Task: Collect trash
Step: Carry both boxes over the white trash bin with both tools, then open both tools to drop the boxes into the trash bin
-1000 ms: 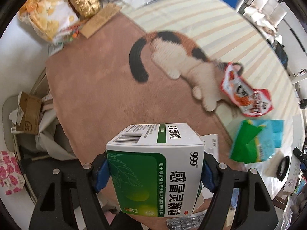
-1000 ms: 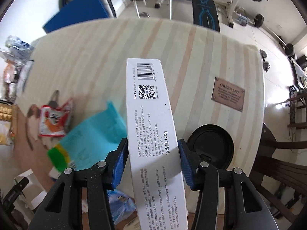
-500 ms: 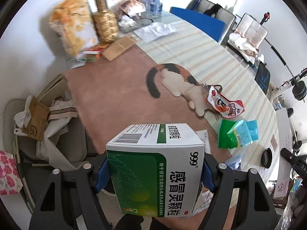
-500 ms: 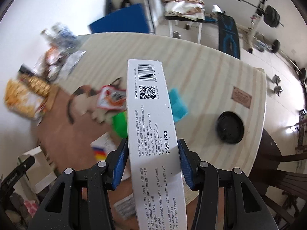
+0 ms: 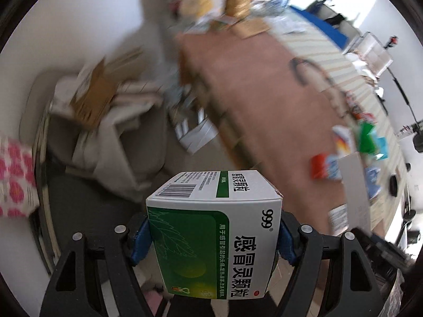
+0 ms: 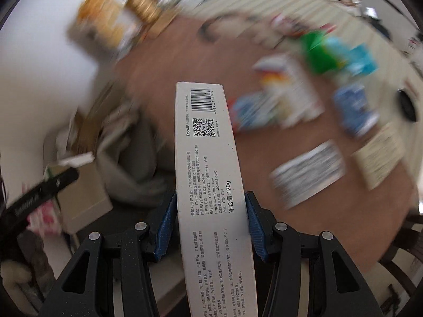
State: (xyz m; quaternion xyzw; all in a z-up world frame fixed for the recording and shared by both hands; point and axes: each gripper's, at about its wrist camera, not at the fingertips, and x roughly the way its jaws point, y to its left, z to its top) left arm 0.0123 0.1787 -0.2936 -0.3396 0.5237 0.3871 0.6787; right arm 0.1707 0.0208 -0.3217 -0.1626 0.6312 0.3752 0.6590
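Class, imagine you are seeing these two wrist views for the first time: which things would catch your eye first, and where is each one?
The green and white medicine box fills the lower middle of the left wrist view, clamped in the left gripper. In the right wrist view a long white carton with a barcode runs up the centre, clamped in the right gripper. Behind both, blurred, lies a brown mat strewn with colourful wrappers.

a lived-in home room. a dining table (image 6: 185, 60) under a striped cloth carries snack bags (image 6: 105, 18) and wrappers. a chair piled with cloth and cardboard (image 5: 105, 111) stands beside it.
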